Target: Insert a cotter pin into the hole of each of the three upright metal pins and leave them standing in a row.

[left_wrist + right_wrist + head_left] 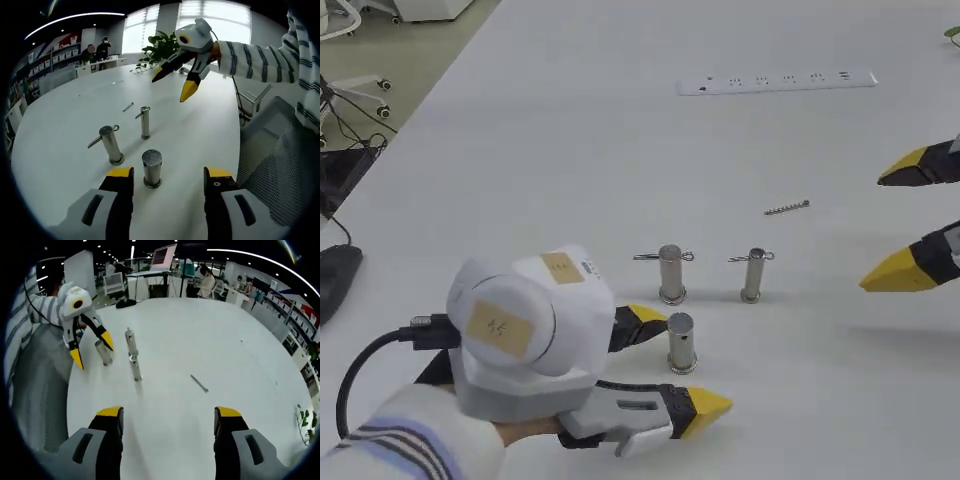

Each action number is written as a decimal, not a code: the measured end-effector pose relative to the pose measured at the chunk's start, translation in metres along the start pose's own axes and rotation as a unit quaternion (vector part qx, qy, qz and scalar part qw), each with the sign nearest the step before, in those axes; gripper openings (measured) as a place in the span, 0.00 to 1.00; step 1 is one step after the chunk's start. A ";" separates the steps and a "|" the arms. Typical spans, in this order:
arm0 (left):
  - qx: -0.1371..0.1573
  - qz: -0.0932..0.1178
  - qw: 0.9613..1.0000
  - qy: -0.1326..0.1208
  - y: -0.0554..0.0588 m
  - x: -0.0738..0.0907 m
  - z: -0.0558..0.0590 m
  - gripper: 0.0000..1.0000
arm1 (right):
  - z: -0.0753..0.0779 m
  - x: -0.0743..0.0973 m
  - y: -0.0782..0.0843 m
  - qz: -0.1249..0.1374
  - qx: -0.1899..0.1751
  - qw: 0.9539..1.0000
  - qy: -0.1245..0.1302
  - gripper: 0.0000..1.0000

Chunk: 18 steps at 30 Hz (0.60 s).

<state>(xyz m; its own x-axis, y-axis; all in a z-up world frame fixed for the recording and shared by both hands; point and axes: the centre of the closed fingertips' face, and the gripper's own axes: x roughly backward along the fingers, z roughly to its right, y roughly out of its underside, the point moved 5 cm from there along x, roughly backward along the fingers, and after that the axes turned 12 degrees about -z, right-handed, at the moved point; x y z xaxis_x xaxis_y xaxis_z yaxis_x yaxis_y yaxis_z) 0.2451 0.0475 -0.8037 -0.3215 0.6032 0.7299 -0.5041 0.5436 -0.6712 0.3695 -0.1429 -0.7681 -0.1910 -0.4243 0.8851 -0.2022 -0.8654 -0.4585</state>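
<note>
Three upright metal pins stand on the white table [570, 150]. The back two [670, 273] [753, 275] each carry a cotter pin through the top hole. The front pin [681, 342] has none and stands between the spread jaws of my left gripper [678, 360], which is open and not touching it; it is also seen from the left gripper view [152, 168]. A loose cotter pin [787, 208] lies flat beyond the row. My right gripper [877, 230] hovers open at the right edge, holding nothing. From the right gripper view, the loose cotter pin [199, 383] lies ahead of the right gripper [169, 414].
A white power strip [777, 81] lies at the far side of the table. A black cable [365, 360] trails from the left gripper over the near left edge. Office chairs [350, 95] stand on the floor to the left.
</note>
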 end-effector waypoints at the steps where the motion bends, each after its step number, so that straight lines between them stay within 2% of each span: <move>1: -0.002 0.001 1.000 0.001 0.000 0.001 0.001 0.61 | 0.001 -0.001 -0.003 -0.003 0.007 1.000 -0.002 0.75; 5: 0.007 0.011 1.000 0.001 -0.001 0.005 0.002 0.68 | 0.006 -0.005 -0.012 -0.015 0.028 0.999 -0.007 0.74; 8: 0.008 0.019 1.000 -0.002 -0.001 0.009 0.001 0.78 | 0.008 -0.008 -0.019 -0.022 0.047 0.999 -0.014 0.74; 10: 0.001 0.031 0.999 -0.020 -0.004 0.012 -0.002 0.86 | 0.009 -0.009 -0.021 -0.027 0.057 0.998 -0.017 0.74; 15: 0.014 0.036 0.999 -0.006 -0.004 0.016 0.002 0.99 | 0.015 -0.015 -0.027 -0.041 0.078 0.996 -0.022 0.71; 18: 0.016 0.034 0.999 -0.008 -0.003 0.018 0.002 0.99 | 0.019 -0.020 -0.030 -0.052 0.092 0.994 -0.026 0.70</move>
<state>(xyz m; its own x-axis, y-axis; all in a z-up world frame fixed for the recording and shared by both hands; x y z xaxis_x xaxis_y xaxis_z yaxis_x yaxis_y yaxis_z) 0.2389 0.0556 -0.7882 -0.3683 0.6284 0.6852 -0.5054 0.4833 -0.7148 0.3972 -0.1140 -0.7703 -0.1278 -0.3383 0.9323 -0.0377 -0.9377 -0.3454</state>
